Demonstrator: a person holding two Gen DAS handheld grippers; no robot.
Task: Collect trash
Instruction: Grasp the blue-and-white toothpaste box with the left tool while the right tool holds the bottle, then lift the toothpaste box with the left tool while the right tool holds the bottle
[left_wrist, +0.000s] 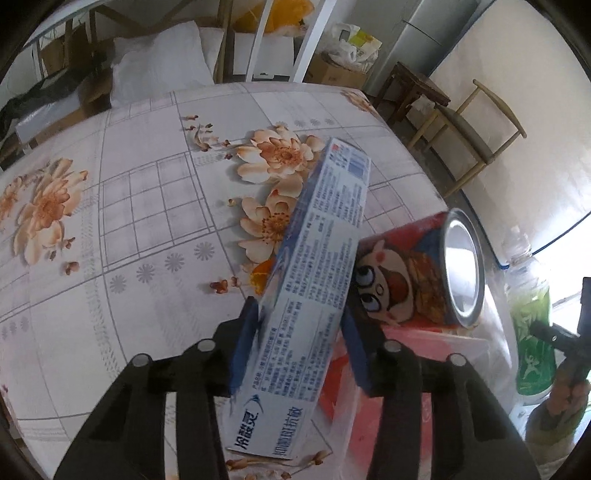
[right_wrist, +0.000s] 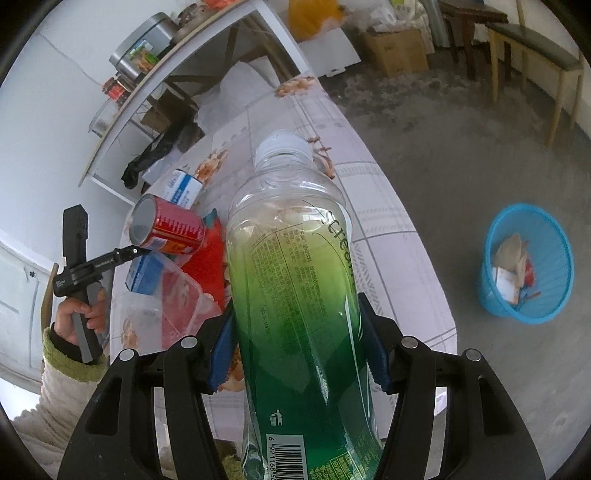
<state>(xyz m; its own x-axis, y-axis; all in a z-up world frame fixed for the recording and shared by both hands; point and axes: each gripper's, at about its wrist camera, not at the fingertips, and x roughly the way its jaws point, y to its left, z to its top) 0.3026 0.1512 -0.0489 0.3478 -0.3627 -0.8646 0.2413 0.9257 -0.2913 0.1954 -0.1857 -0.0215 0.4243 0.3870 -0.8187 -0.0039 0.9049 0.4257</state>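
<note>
1. Trash in both hands: our left gripper (left_wrist: 299, 343) has its blue pads against the sides of a long white-and-blue cardboard toothpaste box (left_wrist: 314, 266), pinching it near its lower end above the right part of the flower-printed tablecloth (left_wrist: 129, 206).
2. Our right gripper (right_wrist: 299, 350) clamps an empty clear plastic bottle with a green label (right_wrist: 295, 280), its white cap pointing away from us over the table's near edge.
3. We hold the box far from its middle, so it could pivot or slip out if we swing fast.
4. The bottle is smooth and thin-walled, so we judge it may buckle or slide between the pads.
5. A red drink can (left_wrist: 417, 273) lies on its side just beside the box, on top of a clear plastic container (right_wrist: 173, 302); a careless lift could knock it off the edge.
6. A blue plastic basket (right_wrist: 526, 264) on the floor, well apart from the table, already holds scraps.
7. Nothing blocks the way between the table edge and the basket.
</note>
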